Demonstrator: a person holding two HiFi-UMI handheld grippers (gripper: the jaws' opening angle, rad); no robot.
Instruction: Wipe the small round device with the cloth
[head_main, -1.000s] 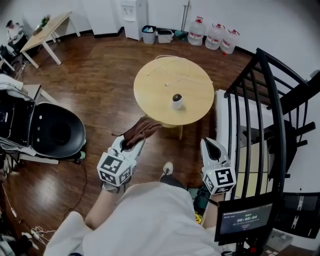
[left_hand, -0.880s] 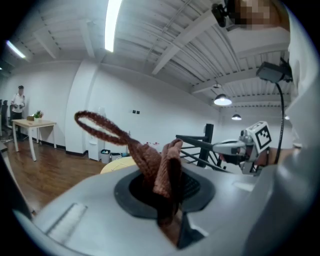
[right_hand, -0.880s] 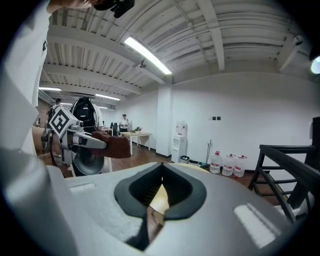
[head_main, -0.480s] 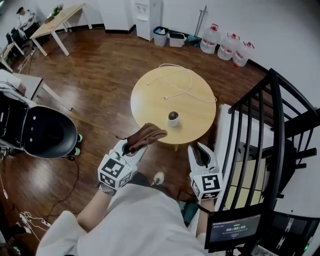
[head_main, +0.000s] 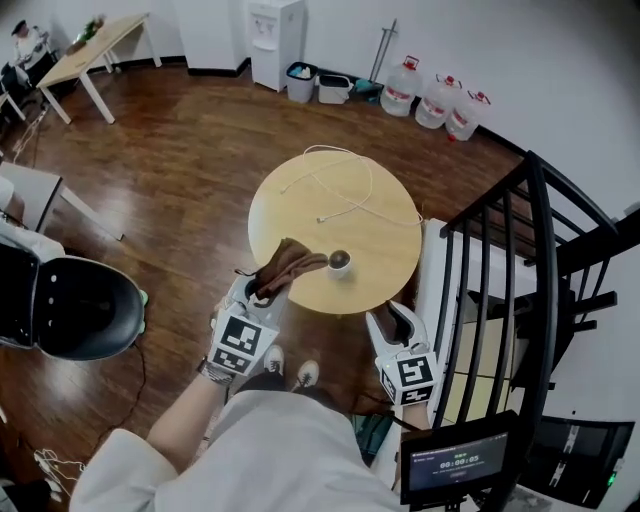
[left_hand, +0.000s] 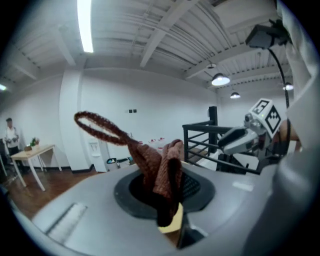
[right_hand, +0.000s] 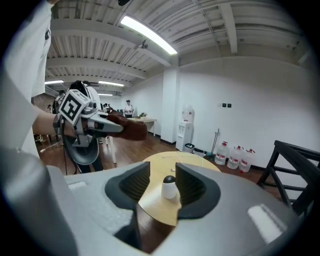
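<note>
fingers (left_hand: 85, 205) of the left gripper (head_main: 262, 288) clamp the brown cloth (left_hand: 159, 167).

The round wooden table (head_main: 392, 238) carries 1 small round device (head_main: 340, 263) and what looks like a white cable (head_main: 321, 217).

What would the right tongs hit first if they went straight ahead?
Probably the small round device, seen ahead through the right tongs, which have just been opening and hold nothing; the table's edge might come first.
</note>
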